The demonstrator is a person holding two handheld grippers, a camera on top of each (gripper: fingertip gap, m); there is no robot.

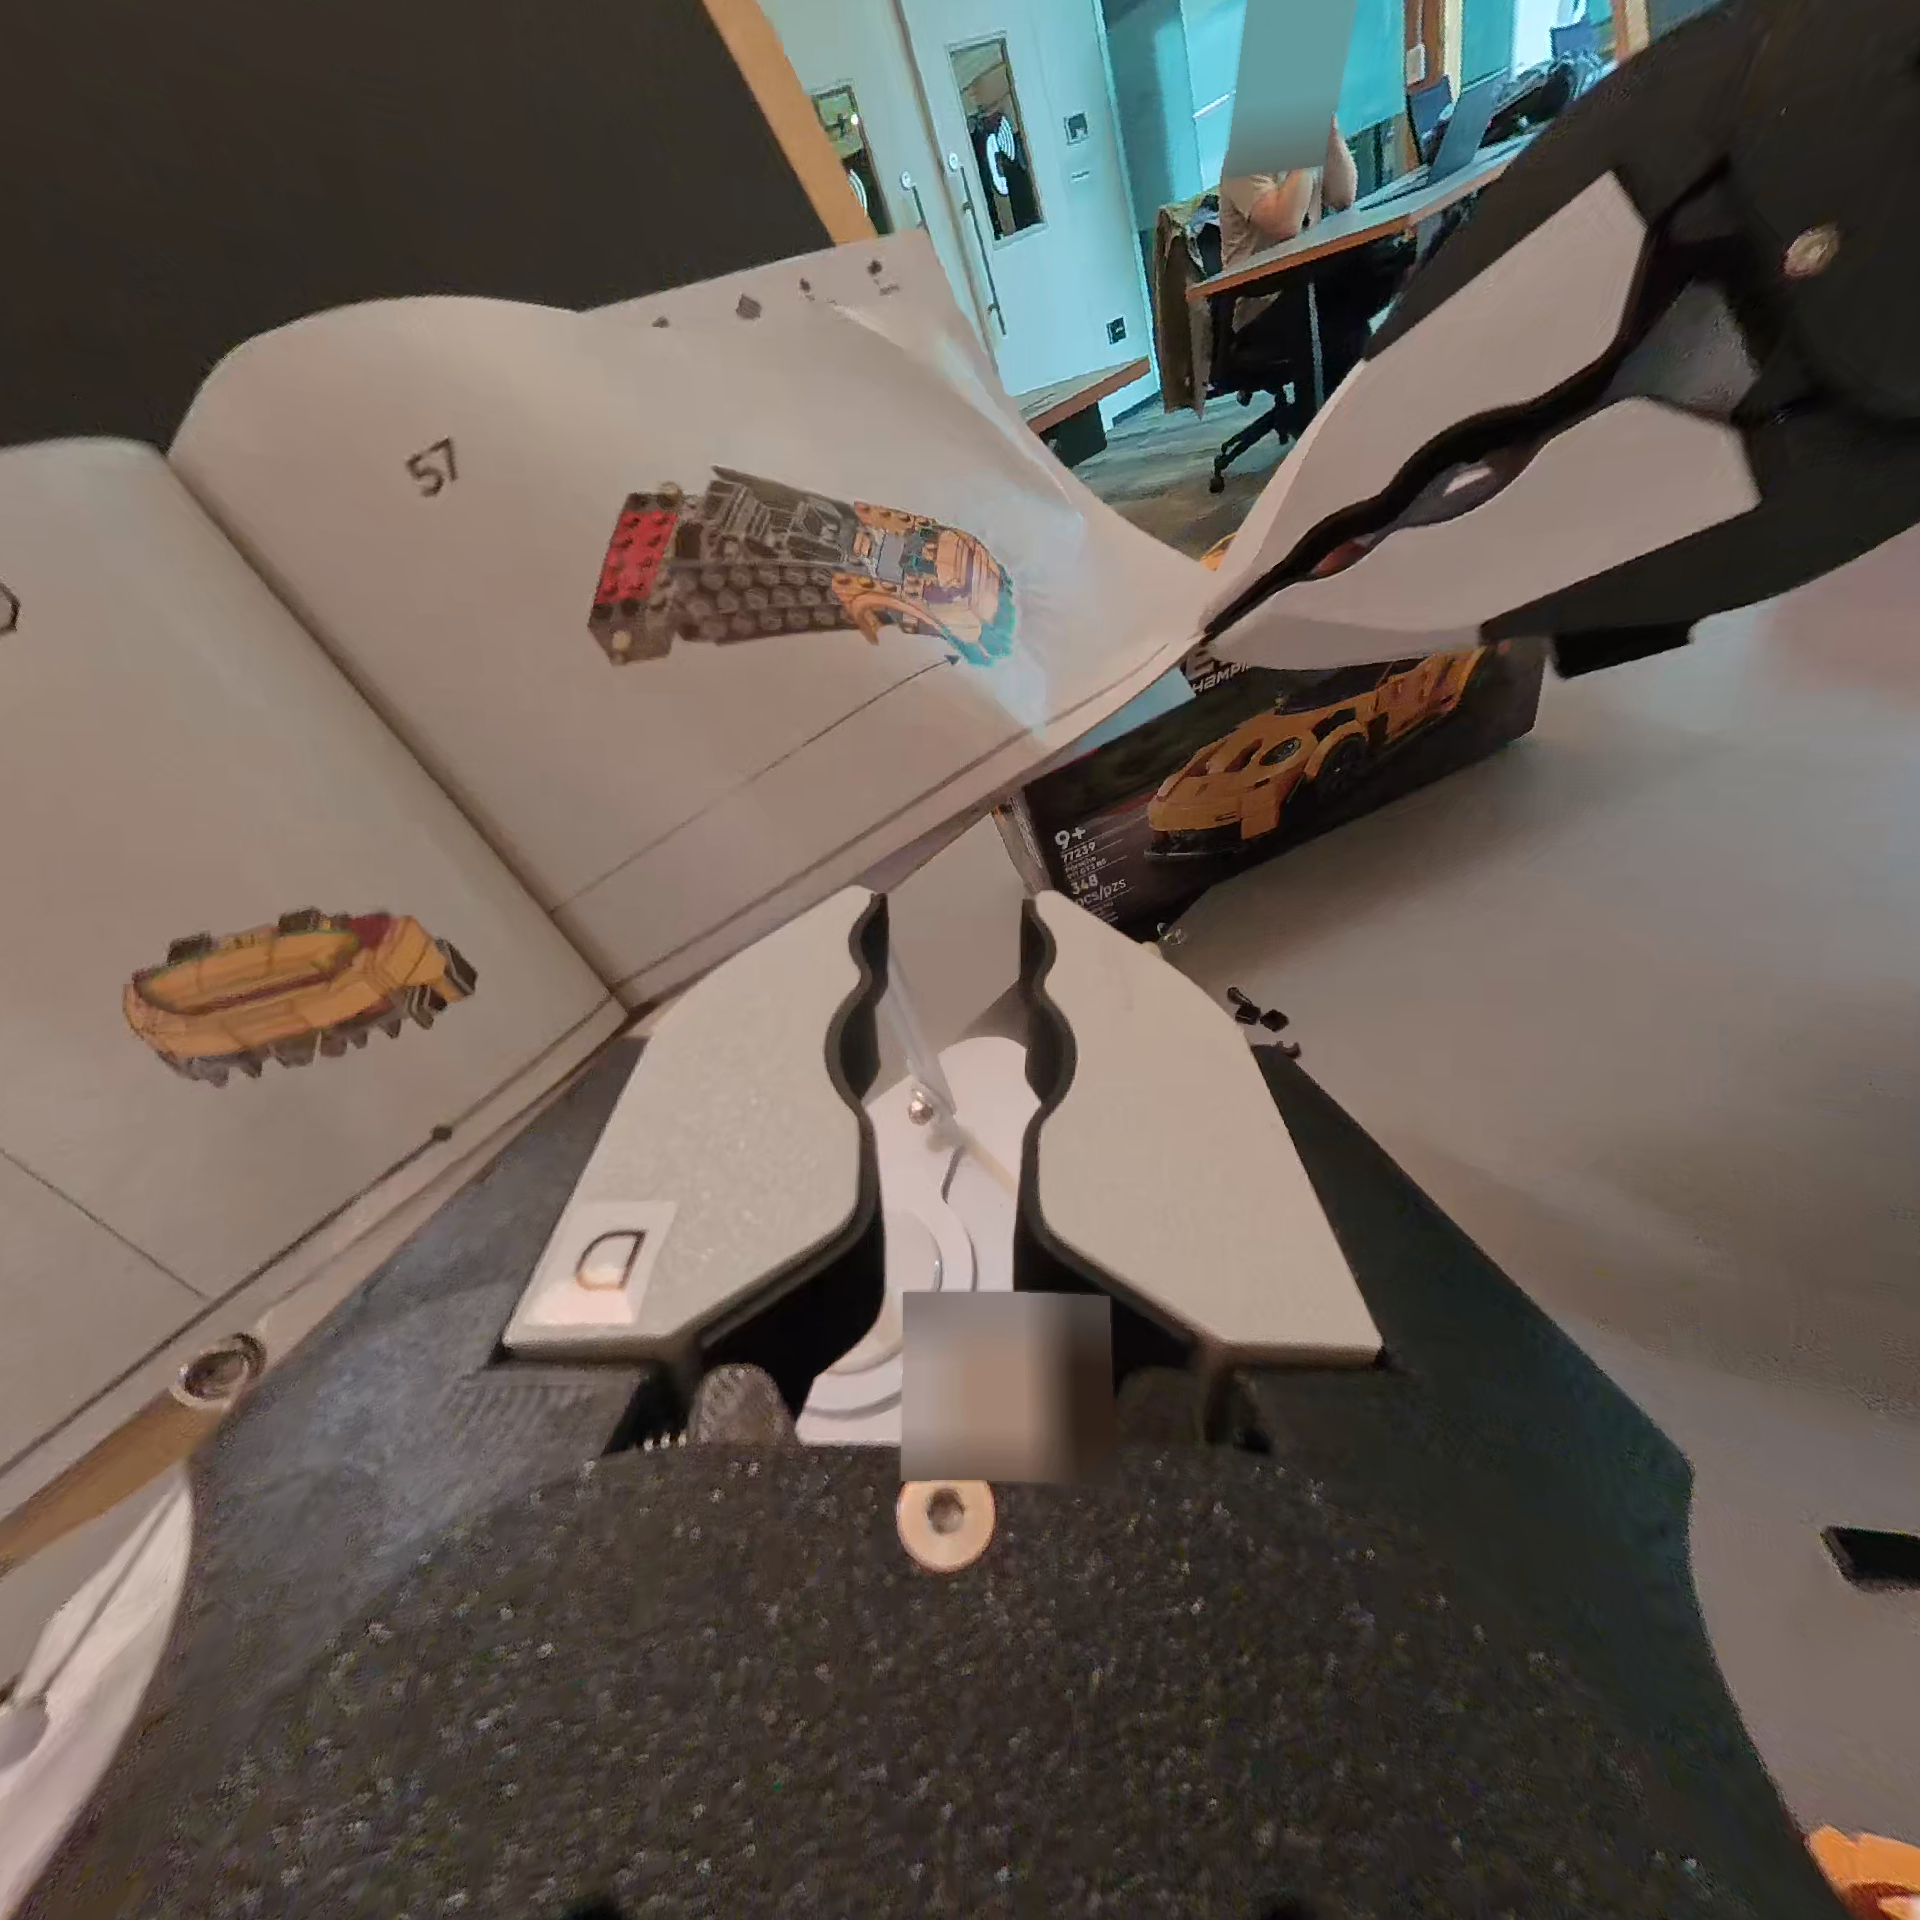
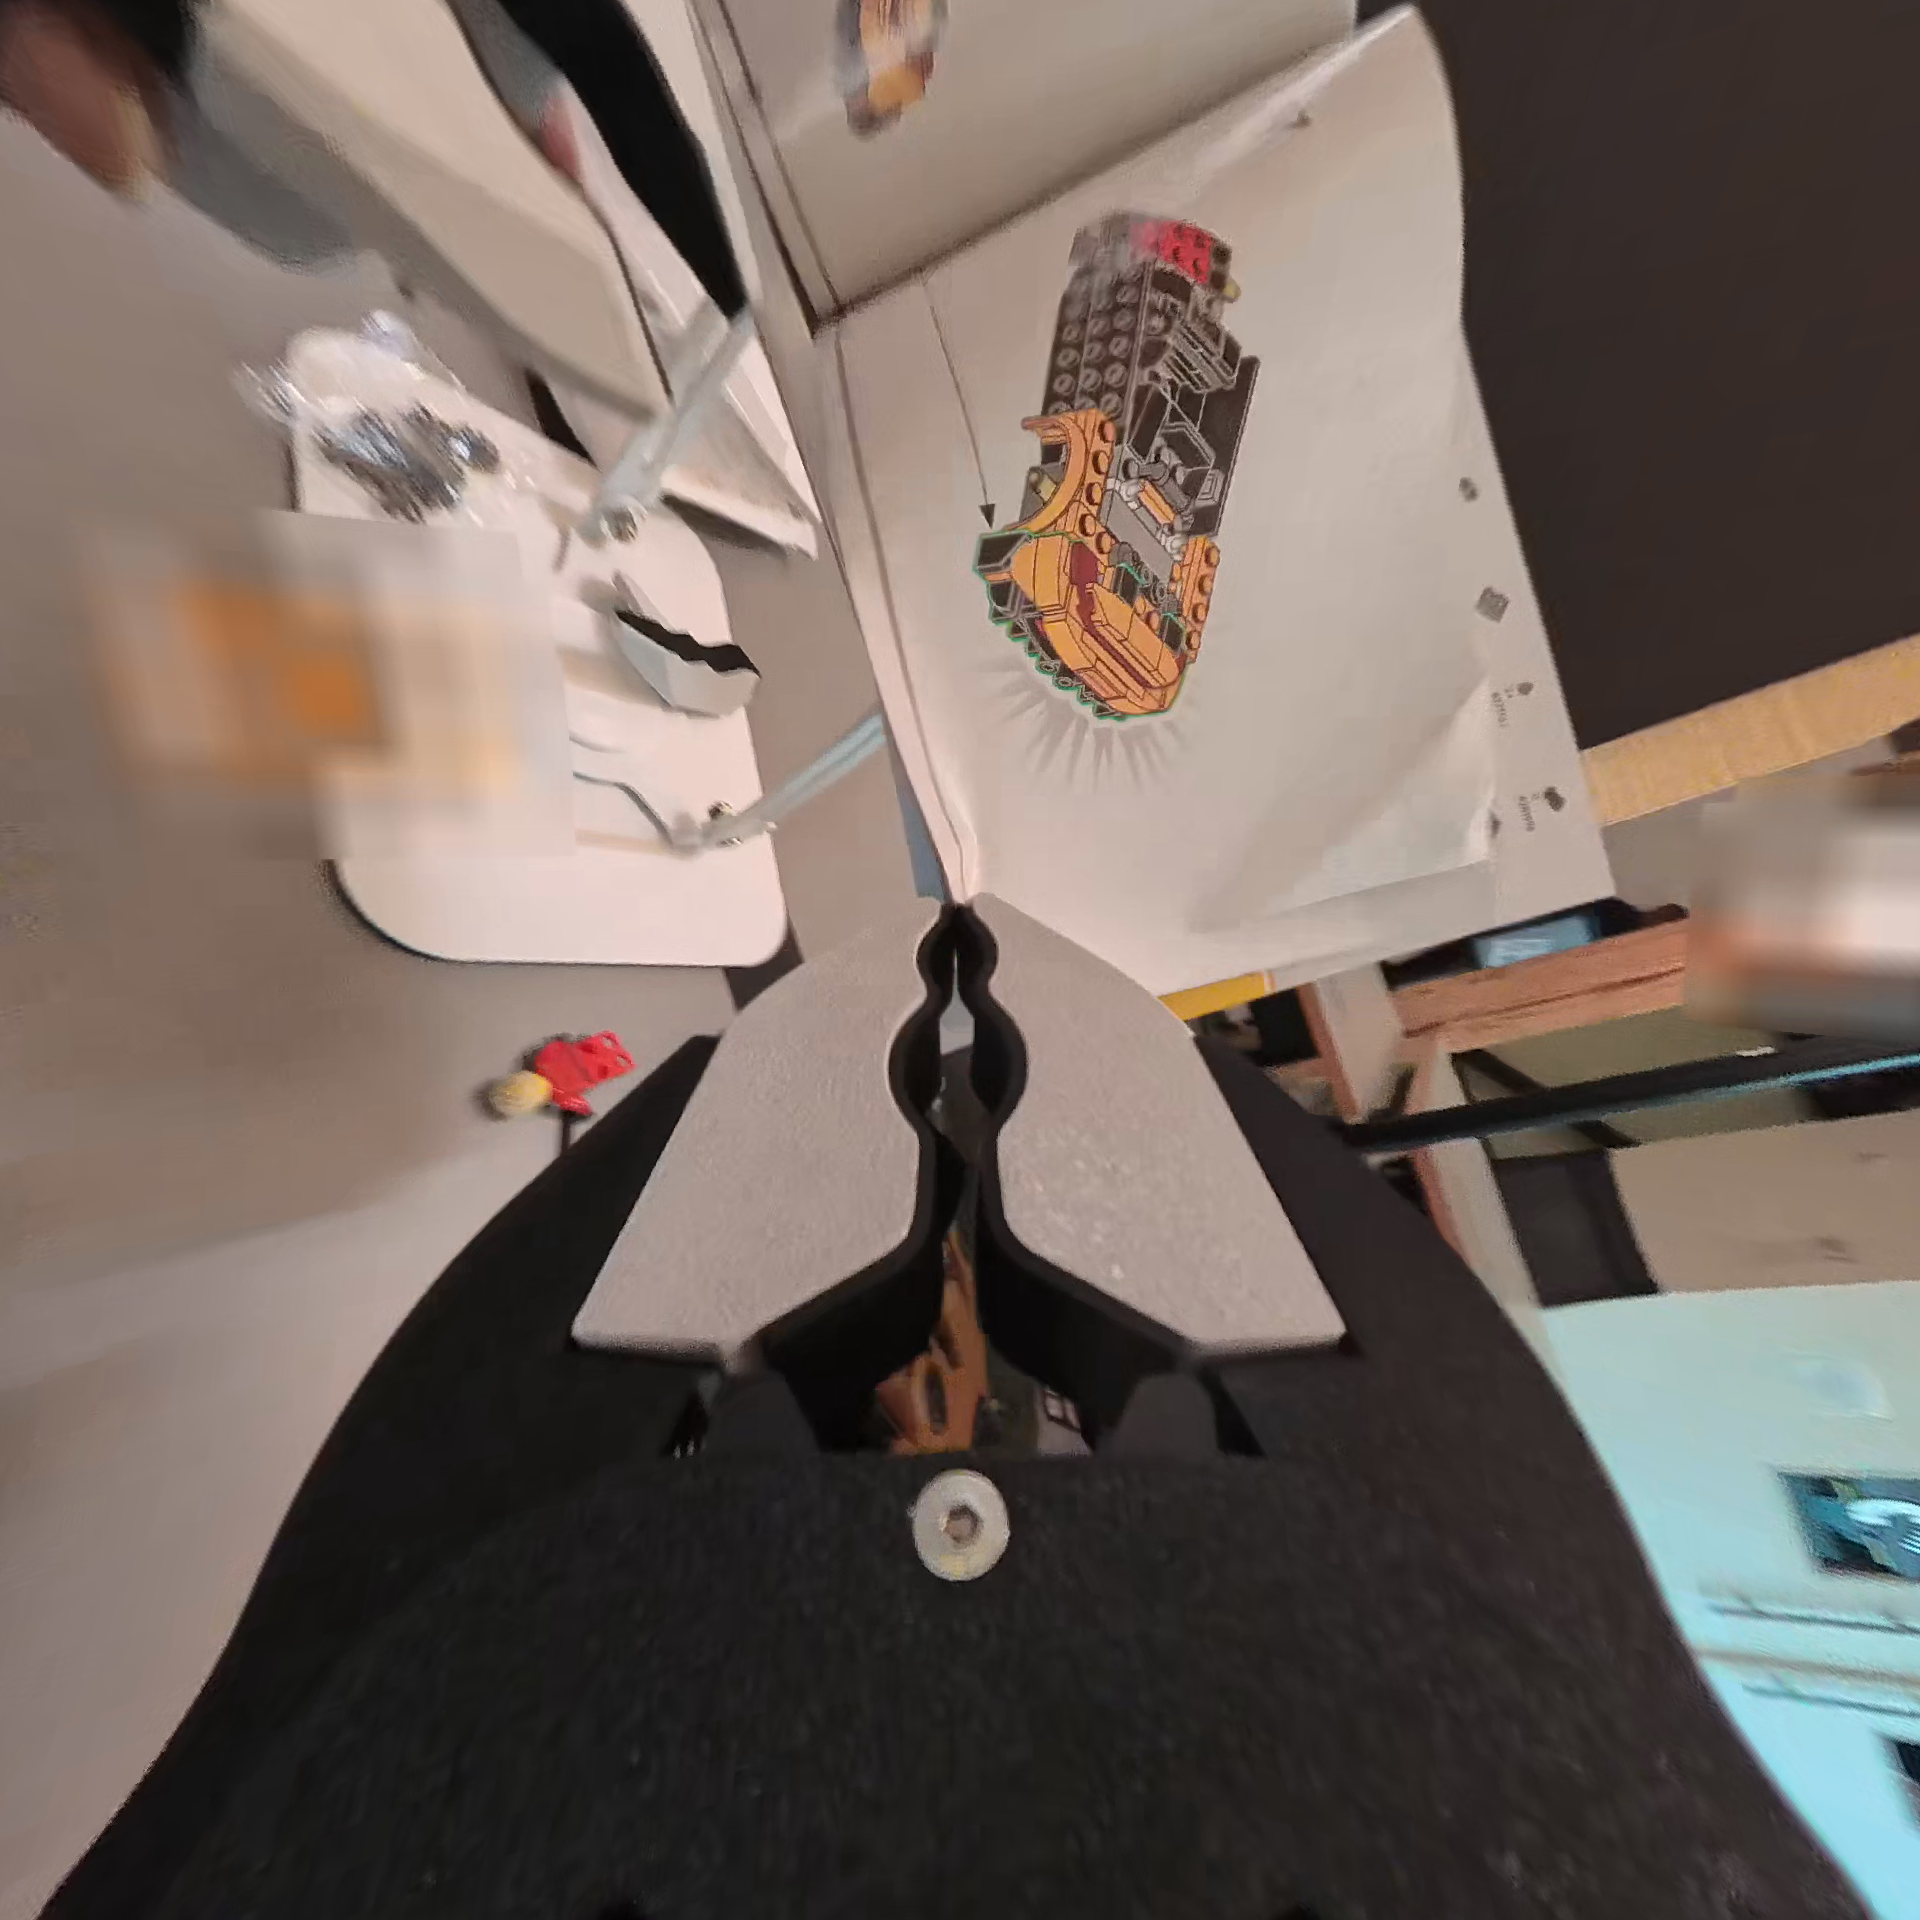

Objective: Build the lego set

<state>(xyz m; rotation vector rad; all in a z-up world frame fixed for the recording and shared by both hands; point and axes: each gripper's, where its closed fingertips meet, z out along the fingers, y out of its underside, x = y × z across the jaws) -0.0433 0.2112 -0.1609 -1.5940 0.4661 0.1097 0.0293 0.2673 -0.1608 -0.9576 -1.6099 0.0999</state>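
The open instruction booklet (image 1: 312,727) stands on a white holder with metal rods (image 1: 935,1122). Its right page (image 1: 727,499), printed with a black and orange car drawing, is lifted and curled. My right gripper (image 1: 1210,623) comes in from the upper right and is shut on that page's outer edge. In the right wrist view the right gripper (image 2: 961,914) pinches the page (image 2: 1247,675) at its tips. My left gripper (image 1: 951,914) is open and empty, low in front of the holder and just below the booklet's bottom edge.
The black set box with an orange car (image 1: 1299,769) lies behind the page. Small black parts (image 1: 1257,1018) lie on the grey table, and a red part (image 2: 582,1060) with a yellowish one beside it. A clear bag of dark parts (image 2: 395,447) sits by the holder. A person sits at a far desk. The tips of one gripper are about 10 cm away from the tips of the other.
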